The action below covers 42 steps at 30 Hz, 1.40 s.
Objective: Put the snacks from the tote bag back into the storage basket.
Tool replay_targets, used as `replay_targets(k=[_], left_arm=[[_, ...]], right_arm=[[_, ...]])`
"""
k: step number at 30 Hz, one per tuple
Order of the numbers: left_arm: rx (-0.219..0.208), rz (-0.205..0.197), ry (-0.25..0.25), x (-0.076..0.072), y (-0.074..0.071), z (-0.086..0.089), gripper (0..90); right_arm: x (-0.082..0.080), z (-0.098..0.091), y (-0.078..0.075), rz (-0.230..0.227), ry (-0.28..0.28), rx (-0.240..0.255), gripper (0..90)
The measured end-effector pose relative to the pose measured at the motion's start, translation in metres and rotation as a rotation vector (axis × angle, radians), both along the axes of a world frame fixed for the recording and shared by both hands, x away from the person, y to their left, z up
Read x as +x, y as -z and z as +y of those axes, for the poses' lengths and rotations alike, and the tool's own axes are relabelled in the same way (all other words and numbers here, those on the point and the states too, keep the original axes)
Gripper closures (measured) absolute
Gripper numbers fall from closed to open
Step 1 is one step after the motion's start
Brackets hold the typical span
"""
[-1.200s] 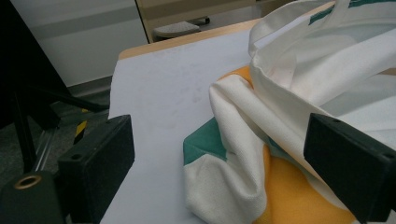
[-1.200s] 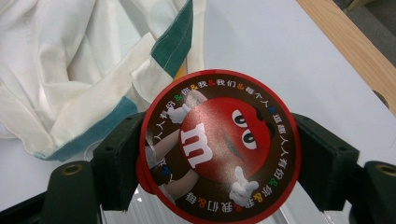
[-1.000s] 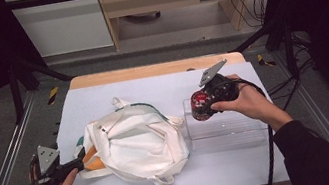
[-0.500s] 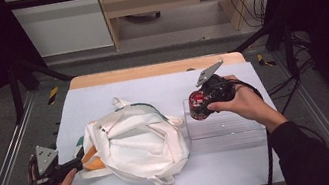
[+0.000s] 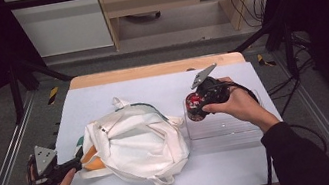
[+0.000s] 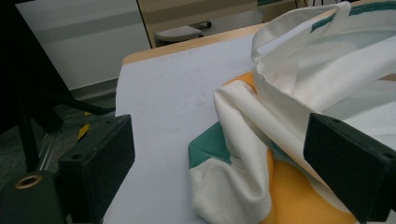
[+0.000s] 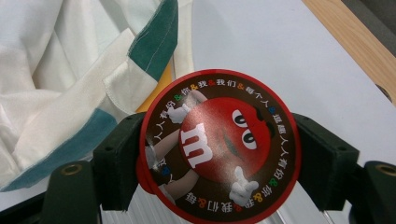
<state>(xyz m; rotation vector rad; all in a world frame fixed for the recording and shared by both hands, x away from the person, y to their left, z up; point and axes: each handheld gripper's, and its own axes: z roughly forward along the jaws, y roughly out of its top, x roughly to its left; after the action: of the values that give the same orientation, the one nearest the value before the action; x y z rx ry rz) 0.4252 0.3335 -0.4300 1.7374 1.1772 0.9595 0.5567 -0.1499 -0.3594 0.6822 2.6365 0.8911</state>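
Observation:
A white cloth bag (image 5: pixel 135 143) with green and orange patches lies crumpled in the middle of the table. My left gripper (image 5: pixel 79 163) rests at the bag's left edge. In the left gripper view my left gripper (image 6: pixel 224 163) stands open, with a fold of the bag (image 6: pixel 327 60) lying between the jaws, untouched by the left jaw. My right gripper (image 5: pixel 200 104) is shut on a round candy tin (image 5: pixel 194 102), held above the left end of a clear plastic tray (image 5: pixel 229 125). The tin's red lid (image 7: pixel 217 144) faces the right gripper view, a jaw on each side.
The table (image 5: pixel 151 87) has a pale sheet and a wooden far edge. Bare sheet lies behind the bag and in front of the tray. Metal rails run along both sides of the table. In the right gripper view the bag (image 7: pixel 56 70) lies just beyond the tin.
My right gripper has drifted slightly left and down with the tin in it. The left gripper and the bag have not moved.

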Motion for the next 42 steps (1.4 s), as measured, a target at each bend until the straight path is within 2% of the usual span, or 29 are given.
replay_targets(k=[19, 42], left_arm=[[-0.001, -0.003, -0.003, 0.0, -0.001, 0.001, 8.9], [0.001, -0.003, -0.005, 0.0, -0.001, 0.001, 9.1]], right_arm=[[0.001, 0.004, 0.014, 0.027, 0.006, 0.002, 25.7], [0.002, 0.004, 0.03, 0.052, -0.001, -0.021, 25.7]])
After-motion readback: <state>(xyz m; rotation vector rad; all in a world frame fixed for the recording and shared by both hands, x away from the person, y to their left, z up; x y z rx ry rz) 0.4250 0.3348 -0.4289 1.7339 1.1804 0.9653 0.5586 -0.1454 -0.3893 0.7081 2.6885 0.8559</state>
